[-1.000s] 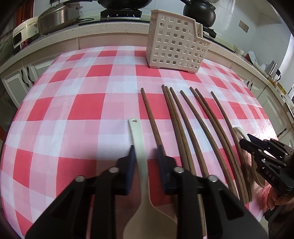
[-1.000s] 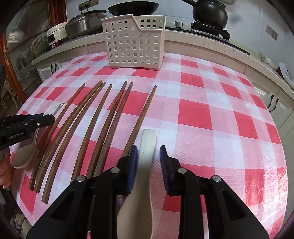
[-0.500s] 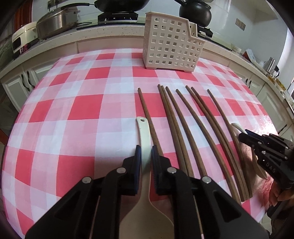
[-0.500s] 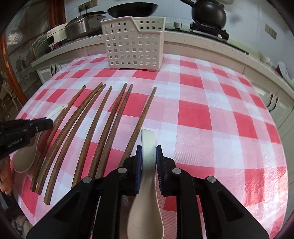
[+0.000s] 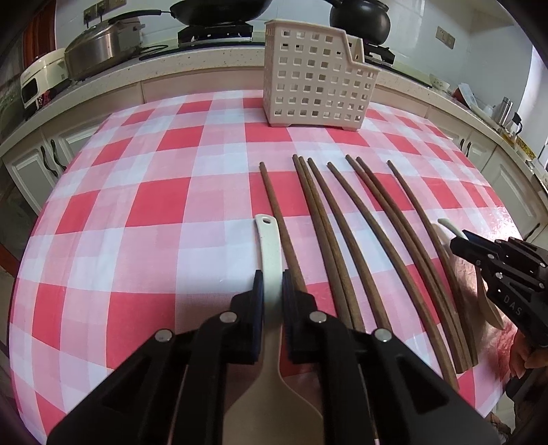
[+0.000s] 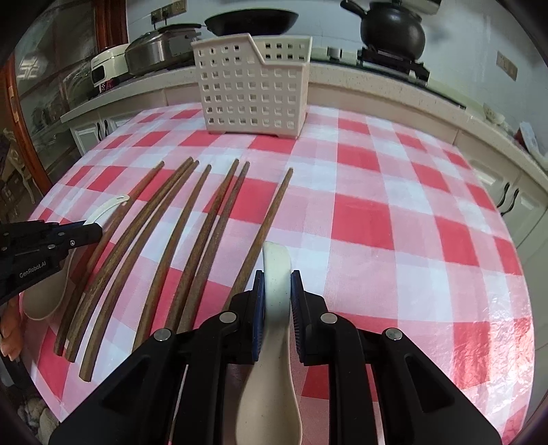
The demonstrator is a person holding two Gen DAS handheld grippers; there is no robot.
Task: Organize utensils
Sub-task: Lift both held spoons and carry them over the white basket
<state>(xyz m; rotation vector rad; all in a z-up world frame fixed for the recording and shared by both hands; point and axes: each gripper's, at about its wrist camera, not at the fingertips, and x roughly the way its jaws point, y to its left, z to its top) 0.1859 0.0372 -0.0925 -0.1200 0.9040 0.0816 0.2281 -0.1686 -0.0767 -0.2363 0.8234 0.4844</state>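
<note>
The left gripper (image 5: 273,285) has just been closing, and its fingers (image 5: 257,291) now pinch the handle of a cream spatula (image 5: 270,246) between them. The spatula lies on the checked cloth of the bench (image 5: 137,212), its handle pointing away toward the far side and its wide blade back under the gripper. Just beside it on the right lies the first of seven brown chopsticks (image 5: 322,219), spread side by side on the cloth and all pointing toward a white slotted basket (image 5: 316,92) that stands upright at the far edge of the bench.

The right gripper (image 6: 277,291) has narrow fingers (image 6: 296,297) as well, pressed on the handle of a cream spoon (image 6: 276,270). Its bowl sits near the camera, below the gripper. The spoon lies on the cloth just right of the nearest chopstick.

Each gripper shows at the edge of the other's view, on the far side of the row of chopsticks. Behind the bench a kitchen counter (image 6: 376,80) carries a black pot (image 6: 392,30) and a frying pan (image 6: 251,20)
</note>
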